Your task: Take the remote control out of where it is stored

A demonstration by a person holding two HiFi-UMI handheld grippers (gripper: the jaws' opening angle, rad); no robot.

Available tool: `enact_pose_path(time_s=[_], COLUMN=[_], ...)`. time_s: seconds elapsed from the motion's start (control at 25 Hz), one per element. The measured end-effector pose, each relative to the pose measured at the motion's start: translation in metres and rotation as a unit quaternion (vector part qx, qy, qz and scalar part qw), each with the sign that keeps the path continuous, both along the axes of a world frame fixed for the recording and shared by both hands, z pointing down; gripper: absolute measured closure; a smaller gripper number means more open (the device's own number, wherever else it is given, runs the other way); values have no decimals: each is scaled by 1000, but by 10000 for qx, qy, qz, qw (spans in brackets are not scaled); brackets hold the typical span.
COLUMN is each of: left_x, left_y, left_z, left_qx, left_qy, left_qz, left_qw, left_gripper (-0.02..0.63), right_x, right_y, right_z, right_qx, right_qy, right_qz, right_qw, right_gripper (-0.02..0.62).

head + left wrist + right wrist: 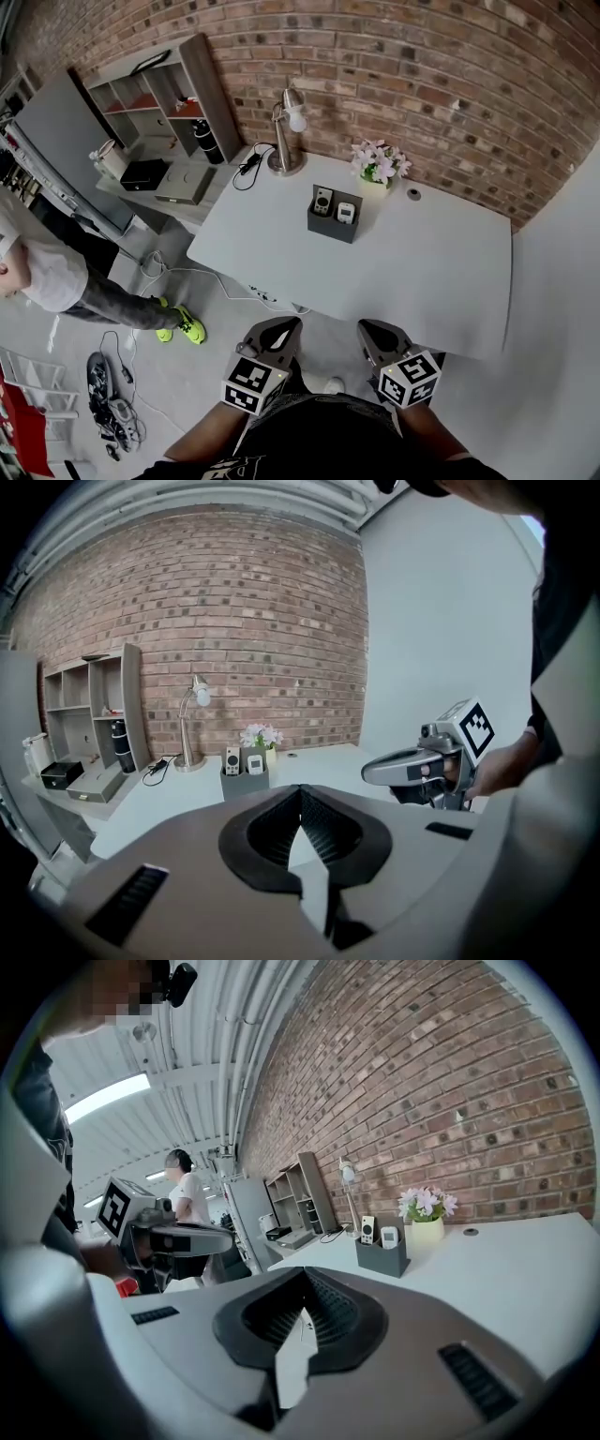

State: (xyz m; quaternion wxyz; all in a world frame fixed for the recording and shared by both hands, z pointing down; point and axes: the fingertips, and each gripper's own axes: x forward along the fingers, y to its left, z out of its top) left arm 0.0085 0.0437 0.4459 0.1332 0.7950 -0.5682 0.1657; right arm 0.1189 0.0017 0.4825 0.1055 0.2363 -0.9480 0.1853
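Observation:
A dark grey holder (335, 221) stands on the white desk (431, 272), in front of the flowers. A dark remote control (323, 201) sticks up from its left slot, with a small white device (346, 212) in the right slot. In the left gripper view the remote control (232, 759) is far ahead; so is the remote control (367, 1230) in the right gripper view. My left gripper (283, 324) and right gripper (373, 327) hang side by side before the desk's near edge, well short of the holder. Both are shut and empty, seen close up as the left gripper (300, 789) and the right gripper (302, 1272).
A desk lamp (288, 122) and a pot of flowers (380, 164) stand at the desk's back by the brick wall. A shelf unit (159, 94) and low cabinet (155, 178) are to the left. A person (56, 272) stands left; cables (112, 394) lie on the floor.

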Motion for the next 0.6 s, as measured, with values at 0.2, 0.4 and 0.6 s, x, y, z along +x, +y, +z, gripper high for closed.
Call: enact_pose_path(time_s=[0.2,0.4,0.6], left_x=[-24,-57,-98], left_y=[-40,-78,-114], left_z=[-4,-3,1], left_qx=[48,11,17], left_qy=[67,100,34], left_qz=[200,407,578], left_qw=[9998,9991,9983], left_gripper=[600,600,600], right_x=[-18,-48,-86], right_y=[-32,-65,-98], right_z=[-4,-5,-4], right_qx=[39,42,40], right_qy=[38,86,146], right_qz=[288,507,716], right_qw=[9996,9987,9973], right_gripper=[591,591,591])
